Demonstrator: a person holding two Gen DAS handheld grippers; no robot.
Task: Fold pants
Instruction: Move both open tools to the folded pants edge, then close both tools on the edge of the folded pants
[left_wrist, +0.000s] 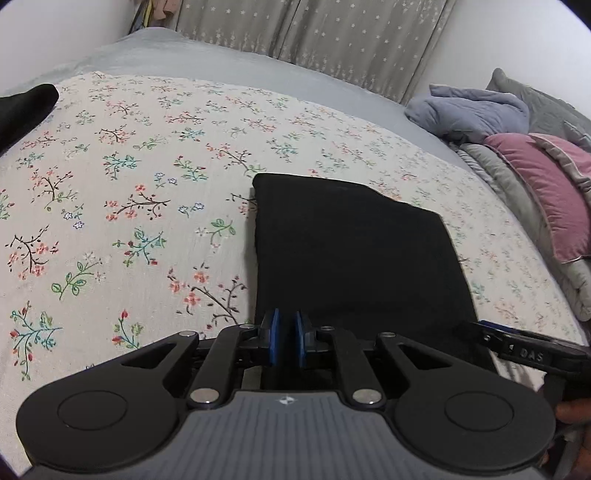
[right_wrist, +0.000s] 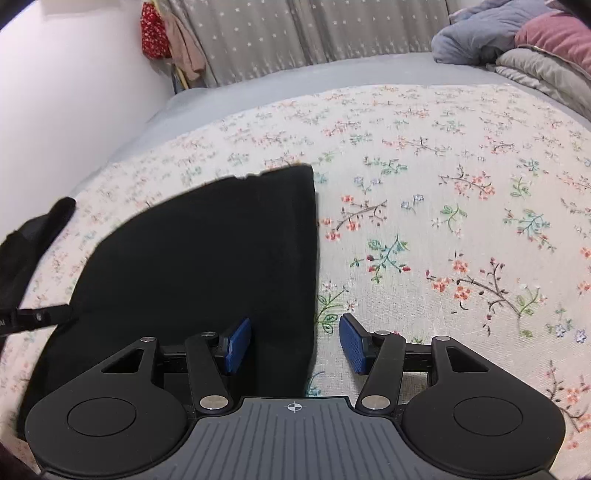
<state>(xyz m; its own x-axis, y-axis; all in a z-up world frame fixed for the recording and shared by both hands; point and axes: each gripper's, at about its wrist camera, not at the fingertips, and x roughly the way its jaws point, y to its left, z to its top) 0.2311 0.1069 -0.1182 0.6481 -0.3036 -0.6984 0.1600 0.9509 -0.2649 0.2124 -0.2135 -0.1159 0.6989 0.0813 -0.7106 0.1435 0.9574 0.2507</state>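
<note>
The black pants (left_wrist: 354, 254) lie folded flat in a rectangle on the floral sheet (left_wrist: 129, 192); they also show in the right wrist view (right_wrist: 207, 266). My left gripper (left_wrist: 287, 334) is shut on the near left edge of the pants, blue pads pinching the cloth. My right gripper (right_wrist: 295, 341) is open, its blue pads either side of the pants' near right edge, low over the sheet (right_wrist: 443, 229). The right gripper's tip shows in the left wrist view (left_wrist: 517, 343), and the left gripper's tip in the right wrist view (right_wrist: 33, 317).
Another black garment (left_wrist: 26, 107) lies at the far left of the bed, also in the right wrist view (right_wrist: 29, 240). A heap of blue, pink and grey bedding (left_wrist: 535, 147) is at the right. Star-patterned curtains (left_wrist: 314, 29) and white walls stand behind.
</note>
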